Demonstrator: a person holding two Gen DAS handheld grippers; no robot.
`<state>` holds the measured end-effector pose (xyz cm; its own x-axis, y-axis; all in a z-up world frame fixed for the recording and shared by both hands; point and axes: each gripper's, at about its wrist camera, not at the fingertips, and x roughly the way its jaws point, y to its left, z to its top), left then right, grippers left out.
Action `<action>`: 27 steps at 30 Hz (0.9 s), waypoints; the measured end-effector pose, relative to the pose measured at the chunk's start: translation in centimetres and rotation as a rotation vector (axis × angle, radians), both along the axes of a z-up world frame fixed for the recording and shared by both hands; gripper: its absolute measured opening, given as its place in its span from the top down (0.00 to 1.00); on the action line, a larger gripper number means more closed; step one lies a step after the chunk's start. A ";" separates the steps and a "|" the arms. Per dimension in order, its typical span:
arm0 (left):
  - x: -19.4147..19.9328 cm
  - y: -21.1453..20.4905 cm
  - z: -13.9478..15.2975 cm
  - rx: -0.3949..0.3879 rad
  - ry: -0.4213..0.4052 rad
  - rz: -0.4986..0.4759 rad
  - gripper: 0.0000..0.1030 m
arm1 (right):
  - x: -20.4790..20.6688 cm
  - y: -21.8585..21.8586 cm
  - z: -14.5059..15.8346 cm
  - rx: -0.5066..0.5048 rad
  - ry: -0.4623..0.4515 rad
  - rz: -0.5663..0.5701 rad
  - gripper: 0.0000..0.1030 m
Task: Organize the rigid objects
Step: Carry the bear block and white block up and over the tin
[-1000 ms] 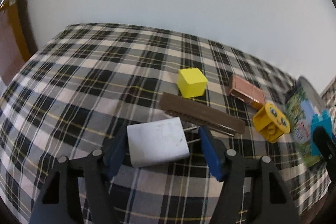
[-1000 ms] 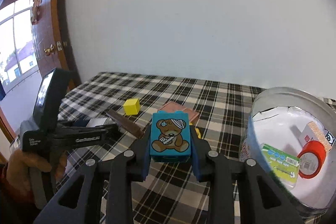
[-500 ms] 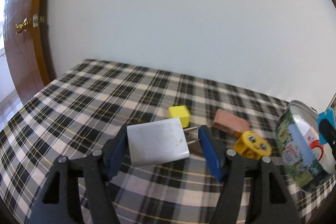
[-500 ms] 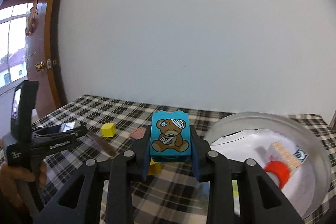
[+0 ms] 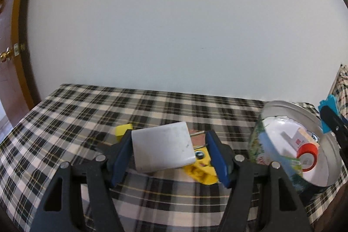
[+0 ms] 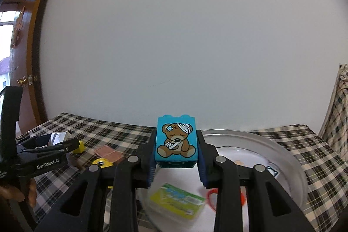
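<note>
My left gripper (image 5: 168, 140) is shut on a white charger plug (image 5: 162, 147), whose metal prongs point at the right pad. It hangs above the plaid table, left of the round metal tin (image 5: 326, 138). My right gripper (image 6: 176, 140) is shut on a blue brick with a bandaged bear (image 6: 176, 140), held upright over the near left part of the tin (image 6: 282, 145). The tin holds a red tape roll (image 5: 307, 150), a green packet (image 6: 177, 201) and small boxes. From the right wrist view, the left gripper (image 6: 65, 145) shows at the left edge with the charger (image 6: 57, 137).
On the plaid cloth (image 5: 65, 123) lie a yellow cube (image 5: 122, 129), a yellow face brick (image 5: 201, 169) and a pink-brown block (image 6: 107, 151). A person's hand (image 6: 13, 195) holds the left tool. A wooden door (image 6: 26, 58) stands left; a white wall lies behind.
Both grippers have risen and swung right toward the tin with their loads still held. The tin has come fully into the left view and now lies under the right gripper.
</note>
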<state>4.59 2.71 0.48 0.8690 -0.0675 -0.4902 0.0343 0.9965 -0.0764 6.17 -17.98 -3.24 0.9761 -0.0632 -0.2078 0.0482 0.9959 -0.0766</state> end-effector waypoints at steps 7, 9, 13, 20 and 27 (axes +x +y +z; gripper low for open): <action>0.1 -3.1 0.7 0.016 -0.020 -0.051 0.35 | -0.1 -2.0 0.4 0.000 -0.015 -0.051 0.67; 0.2 -3.8 0.9 0.019 -0.025 -0.062 0.35 | 0.0 -2.5 0.5 -0.002 -0.020 -0.065 0.67; 0.4 -5.5 1.4 0.022 -0.037 -0.090 0.35 | -0.1 -3.8 0.9 0.003 -0.032 -0.094 0.67; 0.8 -8.4 1.9 0.016 -0.048 -0.141 0.35 | -0.5 -7.2 1.5 0.034 -0.045 -0.149 0.67; 1.1 -11.0 2.1 0.014 -0.049 -0.180 0.35 | -1.0 -9.6 1.9 0.061 -0.053 -0.191 0.67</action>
<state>5.67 -8.27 2.55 0.8661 -0.2177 -0.4500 0.2158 0.9748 -0.0561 5.21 -27.61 -1.30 0.9572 -0.2373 -0.1656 0.2392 0.9709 -0.0090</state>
